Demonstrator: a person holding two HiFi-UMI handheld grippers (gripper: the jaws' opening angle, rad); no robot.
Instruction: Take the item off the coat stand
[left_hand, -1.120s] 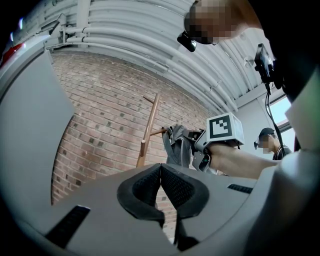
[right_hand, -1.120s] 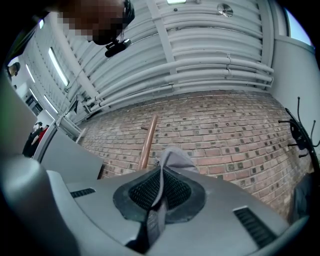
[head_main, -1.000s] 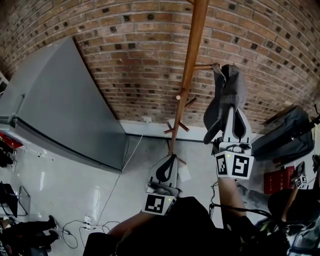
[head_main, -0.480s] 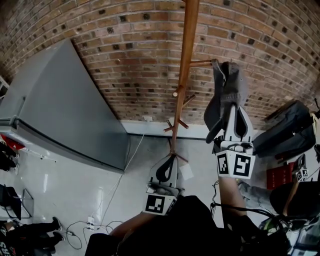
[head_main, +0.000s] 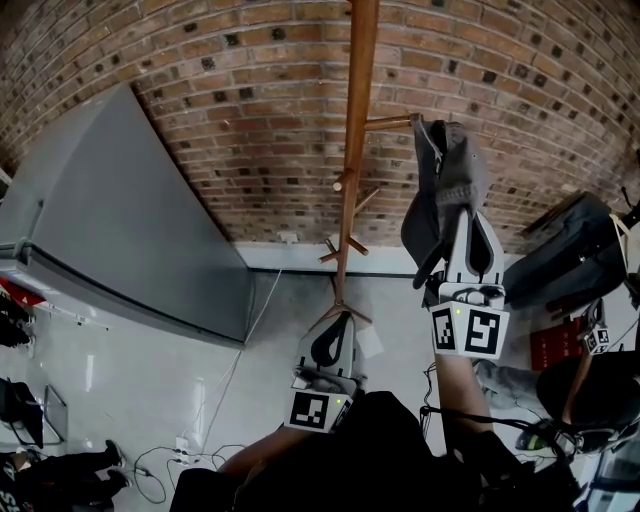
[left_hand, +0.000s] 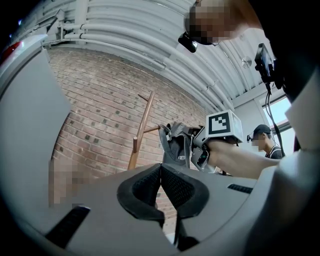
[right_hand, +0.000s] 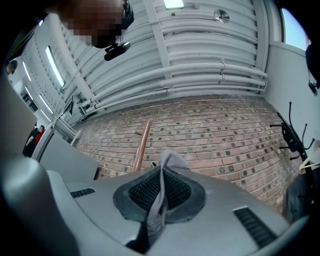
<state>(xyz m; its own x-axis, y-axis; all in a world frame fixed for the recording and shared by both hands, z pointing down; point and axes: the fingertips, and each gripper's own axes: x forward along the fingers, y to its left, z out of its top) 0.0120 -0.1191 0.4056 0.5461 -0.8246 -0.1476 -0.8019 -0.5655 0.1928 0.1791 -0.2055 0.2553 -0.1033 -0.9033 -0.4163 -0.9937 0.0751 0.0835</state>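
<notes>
- The left gripper (head_main: 338, 322) (left_hand: 160, 172) is held low, close in front of the person. Its jaws are pressed together with nothing between them.
- The right gripper (head_main: 462, 228) (right_hand: 161, 177) is raised further out on the right. Its jaws are clamped almost flat on a fold of the grey cap (head_main: 448, 175) (right_hand: 170, 161), and the cloth runs up between the ribbed pads and bulges out above the tips.
- The grey cap hangs limp above the right gripper, just to the right of the coat stand (head_main: 352, 150). Its top edge is at the tip of a side peg (head_main: 388, 124) — whether it rests on the peg or only touches it cannot be told.
- The coat stand is a wooden pole with short pegs lower down. In the head view it rises between the two grippers, clear of the left one.
- Behind it stands a brick wall (head_main: 250, 90). A grey cabinet (head_main: 110, 220) is at the left, and a black bag (head_main: 565, 262) lies on the floor at the right.
</notes>
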